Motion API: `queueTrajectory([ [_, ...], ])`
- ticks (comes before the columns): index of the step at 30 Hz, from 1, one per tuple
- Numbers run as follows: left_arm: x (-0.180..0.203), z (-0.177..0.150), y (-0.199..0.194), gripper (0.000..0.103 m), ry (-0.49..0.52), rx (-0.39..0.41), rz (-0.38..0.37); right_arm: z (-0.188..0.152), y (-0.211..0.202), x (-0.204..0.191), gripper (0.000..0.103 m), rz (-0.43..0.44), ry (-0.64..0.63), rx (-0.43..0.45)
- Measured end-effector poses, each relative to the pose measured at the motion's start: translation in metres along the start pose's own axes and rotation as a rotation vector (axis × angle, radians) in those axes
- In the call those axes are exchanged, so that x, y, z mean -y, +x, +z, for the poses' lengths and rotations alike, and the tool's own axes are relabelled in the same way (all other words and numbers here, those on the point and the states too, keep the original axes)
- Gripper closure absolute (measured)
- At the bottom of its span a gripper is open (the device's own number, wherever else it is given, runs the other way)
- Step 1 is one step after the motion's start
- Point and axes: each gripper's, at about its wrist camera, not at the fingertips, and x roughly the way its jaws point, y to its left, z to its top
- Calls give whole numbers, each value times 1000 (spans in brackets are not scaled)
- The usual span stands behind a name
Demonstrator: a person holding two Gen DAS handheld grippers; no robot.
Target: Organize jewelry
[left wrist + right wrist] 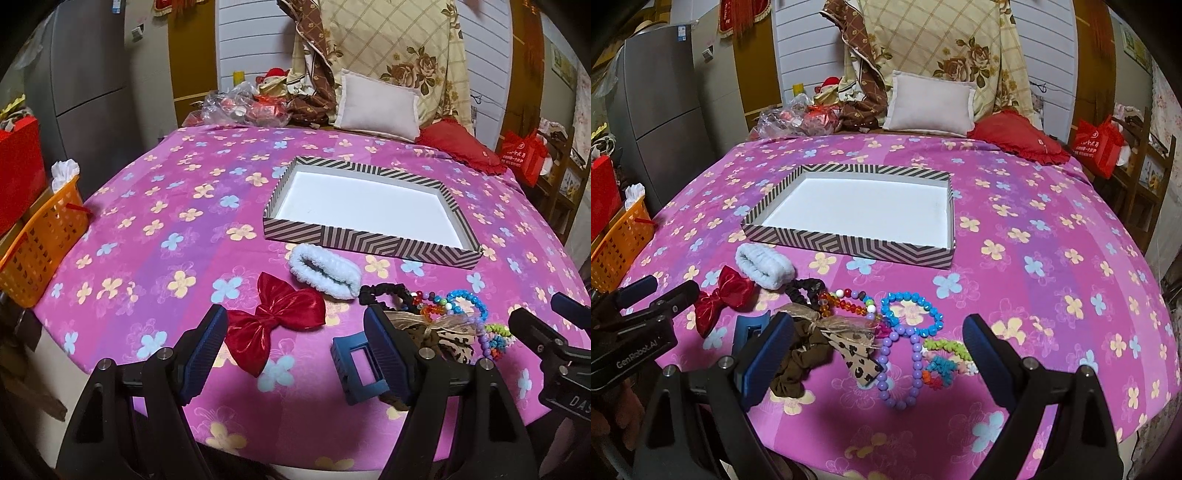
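A striped shallow box (849,242) sits empty in the middle of a bed spread with a pink flowered sheet (1034,229), its white floor bare, apparently the place meant for the hair pieces and beads heaped along the near edge. The left gripper (295,354) hangs low over the near left of that heap with its fingers spread wide and nothing between them; a red satin bow (280,314) and a blue claw clip (356,369) lie in the span between them, so either looks the likely first pick. The right gripper (879,354), likewise wide and empty, frames the near right of the pile: a brown scrunchie with a leopard-print bow (827,347), a purple bead bracelet (901,365), a blue bead bracelet (912,310) and a small multicoloured one (942,362). Just beyond, near the box's front wall, rest a pale blue fluffy band (764,267) and a black scrunchie (803,290). The pieces overlap, so lifting one may drag its neighbours. An orange basket (40,243) stands off the bed's left side.
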Motion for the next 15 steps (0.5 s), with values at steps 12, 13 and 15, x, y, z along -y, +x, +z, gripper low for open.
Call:
queueTrajectory([
  [12,3,-3,-4,27,6,-2,-10,-2,-3,-2,8,-46,-31,4],
  [13,4,-3,-3,27,6,-4,-10,-2,-2,-1,8,-36,-23,3],
  [15,3,-4,-3,28,6,-8,-9,-2,-1,0,8,-27,-14,3],
])
